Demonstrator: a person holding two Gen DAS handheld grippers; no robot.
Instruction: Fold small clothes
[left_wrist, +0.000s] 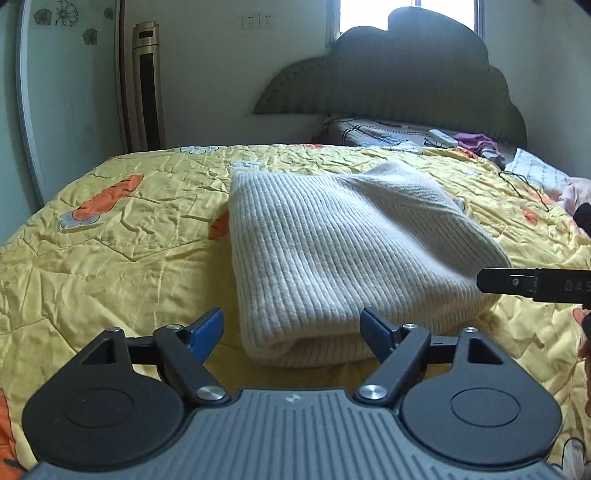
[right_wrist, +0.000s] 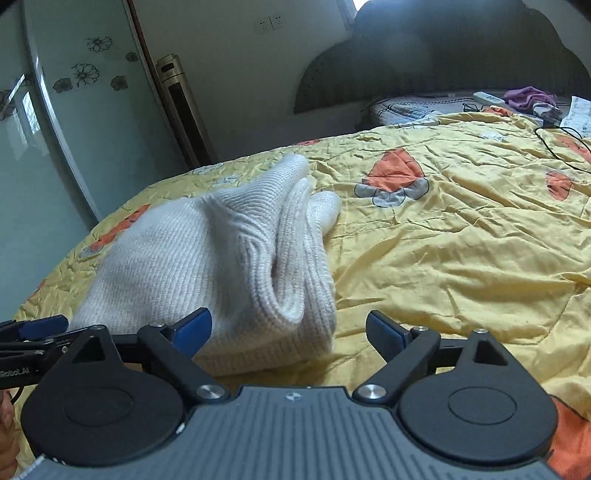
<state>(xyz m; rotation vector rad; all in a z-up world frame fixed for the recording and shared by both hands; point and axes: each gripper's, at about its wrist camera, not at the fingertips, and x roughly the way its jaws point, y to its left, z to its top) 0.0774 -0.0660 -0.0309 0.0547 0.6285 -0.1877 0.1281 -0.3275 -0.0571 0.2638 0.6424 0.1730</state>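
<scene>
Folded white sweater (left_wrist: 332, 258): centre of frame, lying on yellow quilt (left_wrist: 110, 240) of bed. Left claw (left_wrist: 291, 332): spread, empty, at sweater's near edge. Right claw (right_wrist: 290, 332): spread, empty.

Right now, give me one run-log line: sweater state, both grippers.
sweater: folded, lying on quilt | left gripper: open, empty, at near edge | right gripper: open, empty, at sweater's right end
</scene>
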